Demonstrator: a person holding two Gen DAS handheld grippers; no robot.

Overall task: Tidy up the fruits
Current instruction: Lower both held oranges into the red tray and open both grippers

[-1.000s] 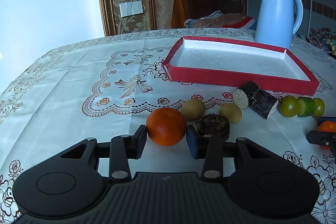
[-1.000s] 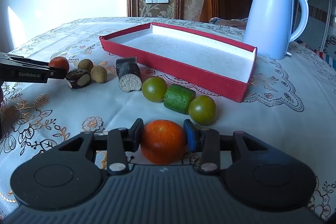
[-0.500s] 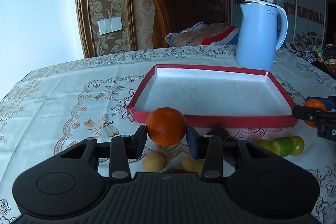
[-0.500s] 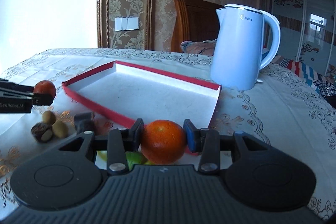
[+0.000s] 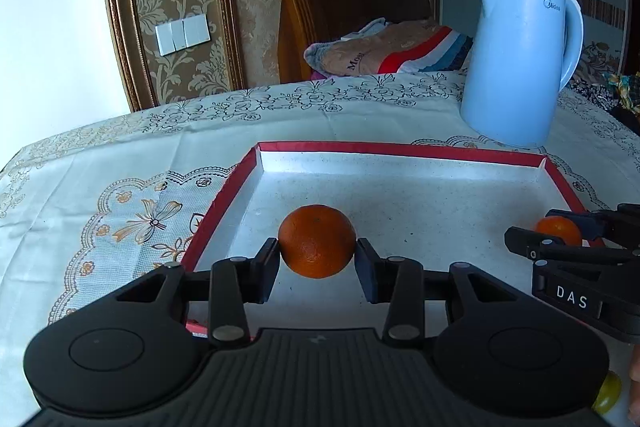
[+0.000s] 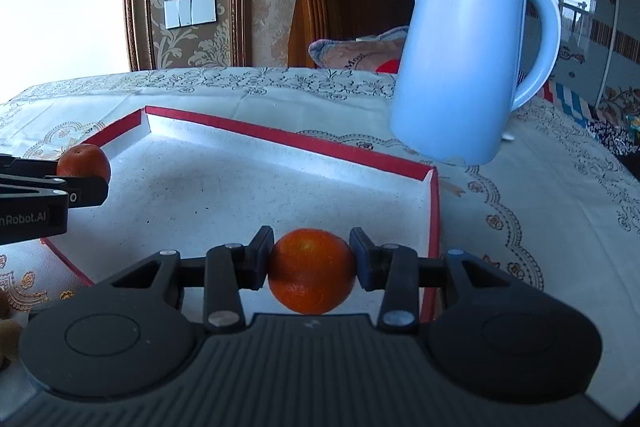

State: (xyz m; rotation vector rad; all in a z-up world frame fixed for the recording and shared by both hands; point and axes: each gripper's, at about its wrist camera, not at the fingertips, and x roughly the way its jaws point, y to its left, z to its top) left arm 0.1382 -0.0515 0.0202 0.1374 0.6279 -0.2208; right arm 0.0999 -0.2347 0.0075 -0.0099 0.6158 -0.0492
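Note:
My left gripper [image 5: 317,255] is shut on an orange [image 5: 317,233] and holds it above the white floor of the red-rimmed tray [image 5: 400,148], near the tray's left side. My right gripper [image 6: 311,251] is shut on a second orange [image 6: 312,281] above the tray [image 6: 280,137], close to its right wall. Each wrist view catches the other tool: the right gripper [image 5: 560,234] with its orange [image 5: 559,229] at the right edge, and the left gripper [image 6: 76,175] with its orange [image 6: 85,163] at the left.
A pale blue kettle [image 5: 520,67] [image 6: 468,67] stands on the lace tablecloth just behind the tray's far right corner. A wooden chair with a folded cloth [image 5: 384,51] is behind the table. A green fruit [image 5: 608,397] and a brown one [image 6: 8,335] peek in at the near edges.
Both grippers carried their oranges forward and slightly up, from the row of loose fruit at the table's front to above the tray. The grips have not changed.

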